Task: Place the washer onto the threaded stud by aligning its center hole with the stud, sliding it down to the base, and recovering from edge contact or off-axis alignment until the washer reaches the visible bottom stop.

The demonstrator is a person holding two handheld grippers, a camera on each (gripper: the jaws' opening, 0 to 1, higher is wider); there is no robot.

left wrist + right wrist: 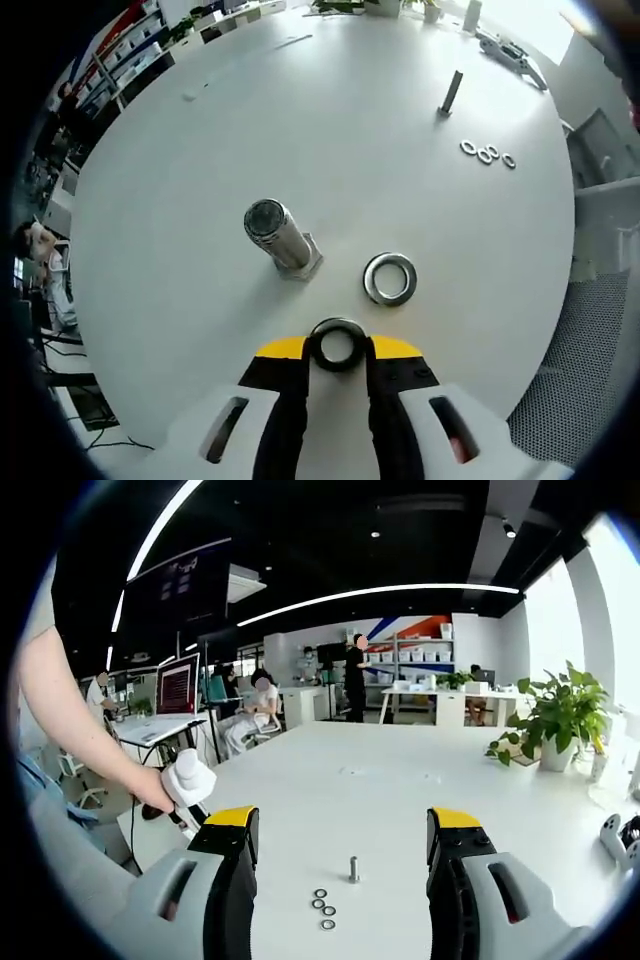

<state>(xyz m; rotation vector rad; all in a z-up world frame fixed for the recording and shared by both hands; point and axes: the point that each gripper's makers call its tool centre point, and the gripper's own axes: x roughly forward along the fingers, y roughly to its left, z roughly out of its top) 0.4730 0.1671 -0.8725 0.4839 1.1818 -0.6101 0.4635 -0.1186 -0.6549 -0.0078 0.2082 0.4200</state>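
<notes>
In the left gripper view, a dark washer point(337, 344) is seen clamped edgewise between the yellow-tipped jaws of the left gripper point(337, 352), its center hole left open and facing the camera. Holding it by the rim appears deliberate: the hole is kept free so that it can be dropped over the threaded stud point(279, 236). The stud stands on its square base on the white counter point(180, 200), apart from the held washer and up and to the left of it in this view, so alignment has not yet been made. Its top face is seen almost end-on, which suggests the gripper is held above it and looking down. A second, bright washer point(390, 278) lies flat on the counter just right of the stud's base, untouched.

Further off on the counter, a smaller bolt point(451, 94) stands upright with three small washers point(487, 154) lying in a row beside it; the same bolt point(353, 869) and a cluster of small washers point(323, 908) are seen in the right gripper view.

The right gripper point(342, 855) is held well back and raised, its jaws spread wide with nothing between them, evidently kept clear of the work. At the left of that view a hand point(168, 780) and bare arm reach down to the other gripper.

The next move is judged to call for carrying the washer over the stud's top and levelling it so the hole meets the threads squarely; a tilted approach could catch an edge.
</notes>
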